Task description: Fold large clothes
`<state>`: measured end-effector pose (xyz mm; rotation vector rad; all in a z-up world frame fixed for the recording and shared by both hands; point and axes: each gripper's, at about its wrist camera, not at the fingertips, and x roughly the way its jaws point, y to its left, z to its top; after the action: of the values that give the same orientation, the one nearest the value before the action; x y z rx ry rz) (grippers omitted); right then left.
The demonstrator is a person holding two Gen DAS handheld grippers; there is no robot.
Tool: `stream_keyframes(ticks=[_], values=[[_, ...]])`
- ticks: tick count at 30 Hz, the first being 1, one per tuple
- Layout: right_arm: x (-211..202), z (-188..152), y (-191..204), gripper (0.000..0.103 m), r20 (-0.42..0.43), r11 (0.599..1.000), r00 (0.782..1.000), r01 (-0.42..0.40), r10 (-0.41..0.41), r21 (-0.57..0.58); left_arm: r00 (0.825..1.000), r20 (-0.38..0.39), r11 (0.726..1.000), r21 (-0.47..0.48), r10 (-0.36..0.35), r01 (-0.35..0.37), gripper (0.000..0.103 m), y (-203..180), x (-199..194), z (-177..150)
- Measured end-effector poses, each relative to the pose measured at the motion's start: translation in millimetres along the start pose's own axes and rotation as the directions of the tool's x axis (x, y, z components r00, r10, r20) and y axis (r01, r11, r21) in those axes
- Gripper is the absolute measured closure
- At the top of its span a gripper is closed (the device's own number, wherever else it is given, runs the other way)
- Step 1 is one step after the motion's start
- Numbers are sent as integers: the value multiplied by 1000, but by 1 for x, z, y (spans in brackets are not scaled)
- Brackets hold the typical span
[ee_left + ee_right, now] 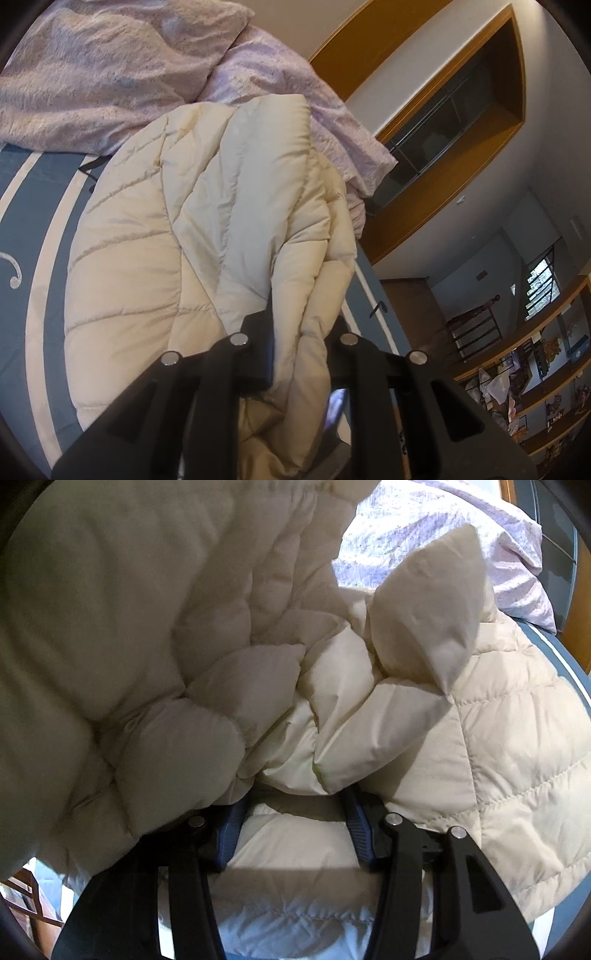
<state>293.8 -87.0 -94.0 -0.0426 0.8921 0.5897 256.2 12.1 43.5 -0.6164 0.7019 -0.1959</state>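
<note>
A cream quilted puffer jacket [192,236] lies in a heap on a grey bedspread [55,258] with pale stripes. My left gripper [299,332] is shut on a bunched fold of the jacket at its near edge; the fabric is pinched between the black fingers [258,343]. In the right wrist view the same jacket [498,738] fills almost the whole frame, part of it lifted and blurred at the left. My right gripper [295,812] has its blue-padded fingers [360,830] spread wide with jacket fabric bulging between them; its fingertips are hidden under the folds.
A crumpled lilac duvet [110,74] lies at the far end of the bed, also in the right wrist view [424,528]. A wood-framed wall recess [454,122], shelves [535,387] with clutter and a dark chair [476,328] stand beyond the bed's right edge.
</note>
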Motion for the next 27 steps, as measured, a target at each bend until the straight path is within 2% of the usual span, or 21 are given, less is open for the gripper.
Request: stream_keyframes(ticks=[14,18,23,27], values=[[-37,-7,-34,53,60,999,997,-41,40,14,997,-40,998,21,60,-59,87,-16,29,-15],[-59,-17,-47,53,80,999,997,-26,24,28,995,-39,996,30,87,-86,86,-21,35,-19],[-67,-21,-72,54,76,998,997,13,-18,60,993,-46,993,43,109,-107,86,-30,44,-26],[-75,-25,-97,64,73,996,997,14,-20,86,991,-56,992,53,118,-115,86,-38,52,-32]])
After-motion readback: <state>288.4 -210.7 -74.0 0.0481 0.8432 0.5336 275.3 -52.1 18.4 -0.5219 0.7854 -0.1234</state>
